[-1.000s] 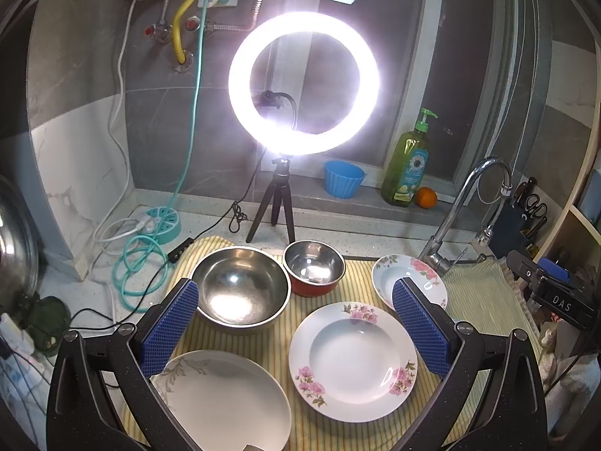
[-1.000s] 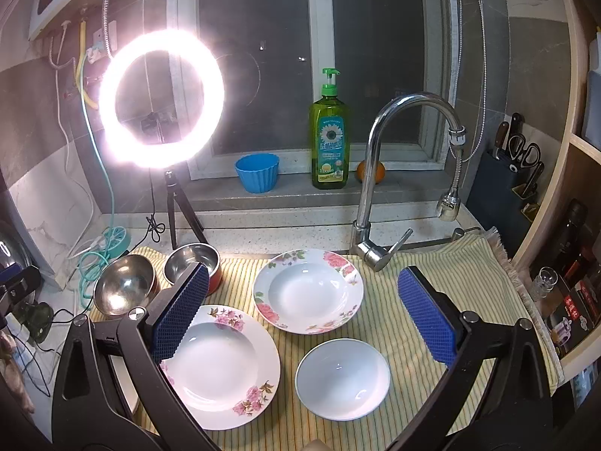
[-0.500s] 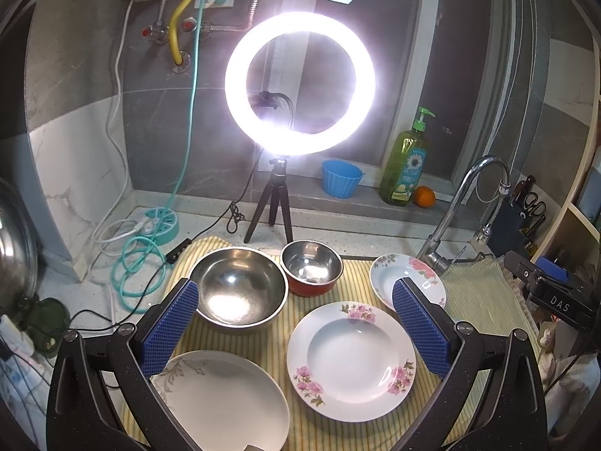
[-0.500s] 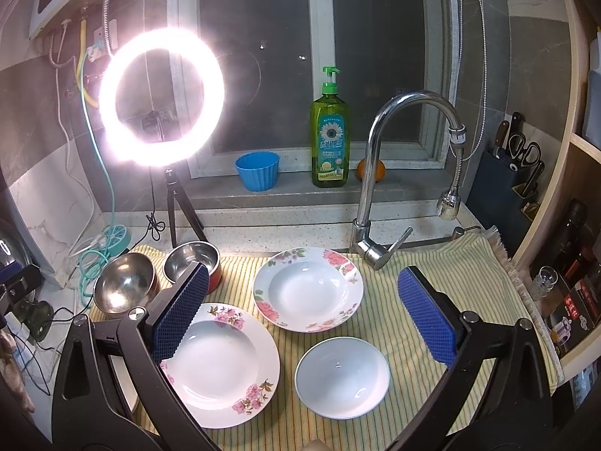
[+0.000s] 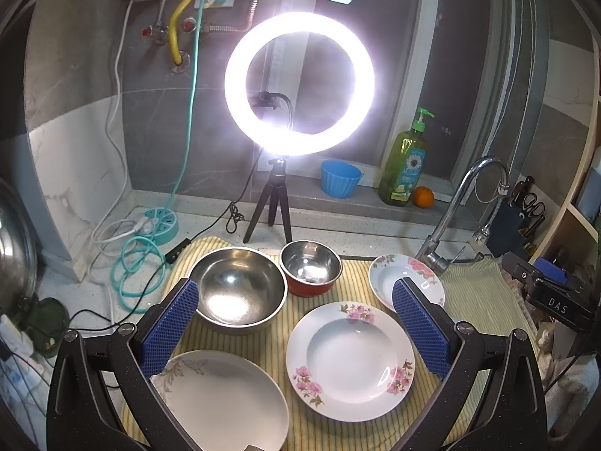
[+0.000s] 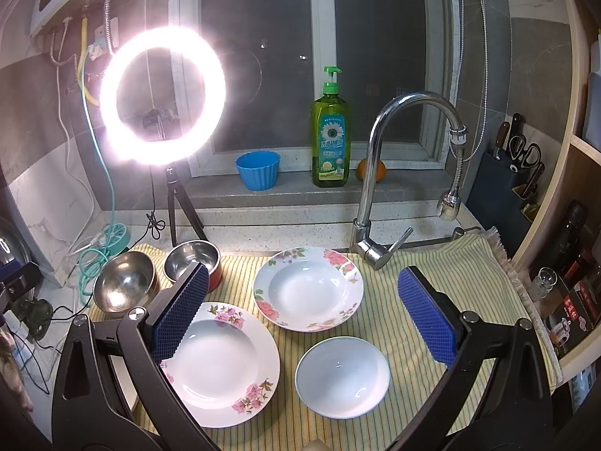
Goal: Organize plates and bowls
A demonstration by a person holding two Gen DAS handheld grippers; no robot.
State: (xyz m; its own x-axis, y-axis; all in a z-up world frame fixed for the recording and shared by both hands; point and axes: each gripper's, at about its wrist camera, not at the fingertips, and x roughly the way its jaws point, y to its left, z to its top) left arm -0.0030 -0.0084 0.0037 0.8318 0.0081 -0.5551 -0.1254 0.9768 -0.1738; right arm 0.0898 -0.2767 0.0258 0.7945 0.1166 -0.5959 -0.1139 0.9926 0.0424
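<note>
On the striped yellow mat (image 5: 278, 323) stand a large steel bowl (image 5: 237, 289), a small red-sided steel bowl (image 5: 311, 268), a near floral plate (image 5: 351, 357), a far floral plate (image 5: 390, 274) and a pale leaf-patterned plate (image 5: 221, 402). My left gripper (image 5: 296, 327) hovers open above them, holding nothing. In the right wrist view I see the far floral plate (image 6: 308, 288), the near floral plate (image 6: 221, 364), a plain white dish (image 6: 342, 376) and both steel bowls (image 6: 126, 287). The right gripper (image 6: 300, 323) hangs open over the plates, empty.
A lit ring light on a tripod (image 5: 276, 203) stands behind the bowls. A faucet (image 6: 379, 188) rises at the mat's back edge. A blue cup (image 6: 258, 170), soap bottle (image 6: 330, 139) and orange (image 6: 370, 170) sit on the sill. Cables (image 5: 139, 263) lie left; a knife block (image 6: 503, 188) stands right.
The left wrist view has shifted slightly, with the dishes drifting a little to the left. The right gripper has barely moved. Both stay open.
</note>
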